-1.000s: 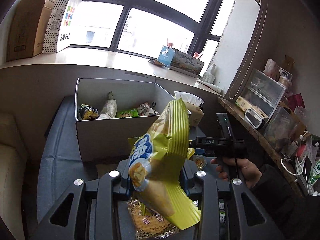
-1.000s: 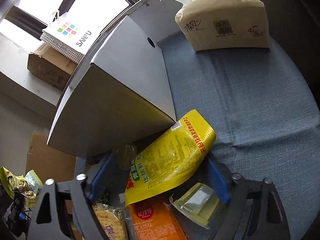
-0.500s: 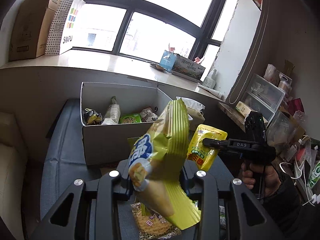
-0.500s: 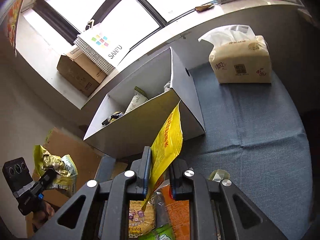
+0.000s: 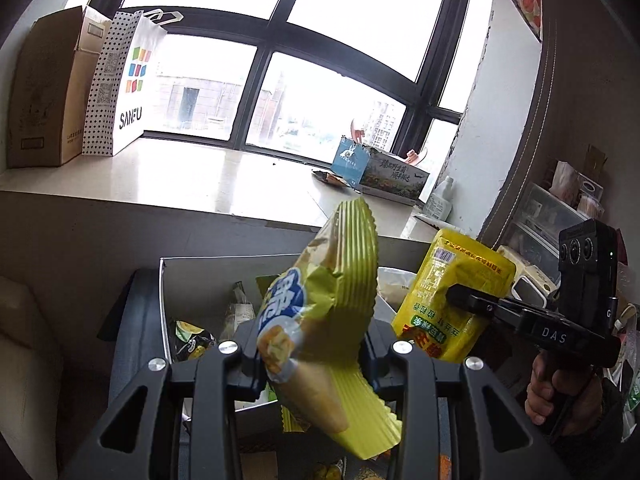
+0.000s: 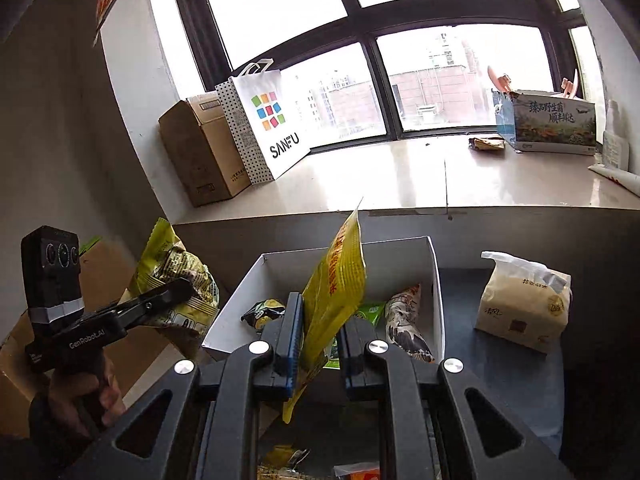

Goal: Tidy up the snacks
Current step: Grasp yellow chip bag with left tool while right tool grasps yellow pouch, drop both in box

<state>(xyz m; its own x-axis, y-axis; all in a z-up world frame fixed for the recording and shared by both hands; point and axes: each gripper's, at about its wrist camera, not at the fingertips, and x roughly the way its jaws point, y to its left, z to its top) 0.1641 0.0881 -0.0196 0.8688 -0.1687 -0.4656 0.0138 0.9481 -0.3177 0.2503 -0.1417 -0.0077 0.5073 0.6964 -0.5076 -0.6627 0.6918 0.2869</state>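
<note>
Left hand-held gripper clamps your green chip bag, lower centre; right hand-held gripper pinches the yellow pouch edge-on. You hold both above the white box, probably for dropping in with the other snacks.

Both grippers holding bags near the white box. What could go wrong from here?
1. The left gripper pinches the crinkled green chip bag low down; it may swing or slip out.
2. The right gripper holds the yellow pouch edge-on; it could catch the white box wall.
3. The two bags hang close together and may collide.
</note>
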